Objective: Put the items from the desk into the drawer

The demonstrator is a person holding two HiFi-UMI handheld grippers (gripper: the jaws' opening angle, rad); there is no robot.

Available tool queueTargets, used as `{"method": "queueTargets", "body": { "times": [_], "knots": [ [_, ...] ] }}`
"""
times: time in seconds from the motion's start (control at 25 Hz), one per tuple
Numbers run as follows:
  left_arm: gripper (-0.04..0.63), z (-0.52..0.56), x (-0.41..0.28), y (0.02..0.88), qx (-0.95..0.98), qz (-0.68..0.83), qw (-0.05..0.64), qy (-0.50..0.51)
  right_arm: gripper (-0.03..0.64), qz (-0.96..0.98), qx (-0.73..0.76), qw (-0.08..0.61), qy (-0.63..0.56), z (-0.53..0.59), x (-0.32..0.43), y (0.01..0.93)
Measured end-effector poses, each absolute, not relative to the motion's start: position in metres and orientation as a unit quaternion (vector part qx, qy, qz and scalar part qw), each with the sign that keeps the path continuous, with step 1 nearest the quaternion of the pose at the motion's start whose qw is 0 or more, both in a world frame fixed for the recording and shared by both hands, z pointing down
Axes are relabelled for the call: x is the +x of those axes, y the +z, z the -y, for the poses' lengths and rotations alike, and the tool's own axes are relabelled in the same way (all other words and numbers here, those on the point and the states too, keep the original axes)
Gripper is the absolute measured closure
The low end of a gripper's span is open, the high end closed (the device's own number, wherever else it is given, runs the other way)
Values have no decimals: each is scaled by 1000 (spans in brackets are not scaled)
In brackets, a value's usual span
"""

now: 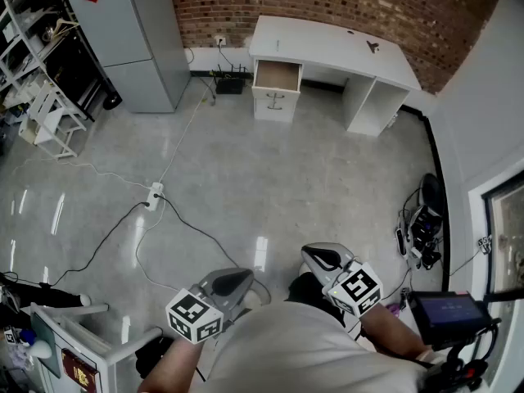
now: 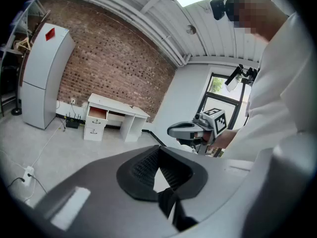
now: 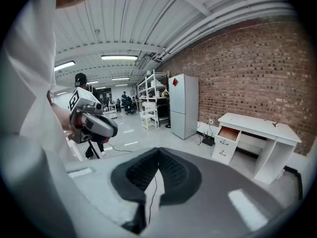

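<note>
A white desk [image 1: 327, 43] stands far off against the brick wall, its top left drawer [image 1: 277, 75] pulled open. One small dark item [image 1: 372, 47] lies on the desktop. Both grippers hang close to the person's body, a long way from the desk. My left gripper [image 1: 233, 282] is shut with nothing between its pads [image 2: 148, 165]. My right gripper [image 1: 321, 257] is shut too and holds nothing. The left gripper view shows the desk [image 2: 116, 108] and the right gripper [image 2: 185, 131]. The right gripper view shows the desk [image 3: 257, 128], the open drawer [image 3: 229, 133] and the left gripper [image 3: 96, 125].
A grey fridge [image 1: 131, 39] stands left of the desk. A power strip [image 1: 154, 193] and cables trail across the polished floor. A white rack [image 1: 49, 113] is at the far left, a black router [image 1: 230, 82] by the wall, gear [image 1: 422, 223] and a screen [image 1: 449, 309] at right.
</note>
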State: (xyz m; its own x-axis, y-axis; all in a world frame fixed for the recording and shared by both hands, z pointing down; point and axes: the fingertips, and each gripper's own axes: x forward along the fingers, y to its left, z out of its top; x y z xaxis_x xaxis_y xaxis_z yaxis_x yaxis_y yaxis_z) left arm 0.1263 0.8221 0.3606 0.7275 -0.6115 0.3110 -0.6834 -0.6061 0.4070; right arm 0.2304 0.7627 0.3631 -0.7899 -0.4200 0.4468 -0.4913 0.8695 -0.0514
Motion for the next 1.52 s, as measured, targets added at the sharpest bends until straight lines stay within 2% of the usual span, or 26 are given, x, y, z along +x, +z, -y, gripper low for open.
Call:
{"method": "queueTargets", "body": {
  "times": [0.32,0.72,0.88,1.12,1.32,1.52],
  "knots": [
    [589,-789,110,335,899,363,237,65,615,940,237,222,107,-746,206,353],
    [589,-615,126,354,888,382,229,115,614,955,184,197,124,-557,194,375],
    [589,-543,129,341,887,397,212,106,588,954,181,204,122,-494,201,380],
    [575,-465,128,339,885,396,217,112,586,950,204,199,130,-415,202,384],
    [535,-397,101,351,894,378,222,97,580,942,231,204,133,-349,182,397],
    [532,-312,61,356,910,344,216,85,575,926,268,224,144,-273,152,409]
  ]
}}
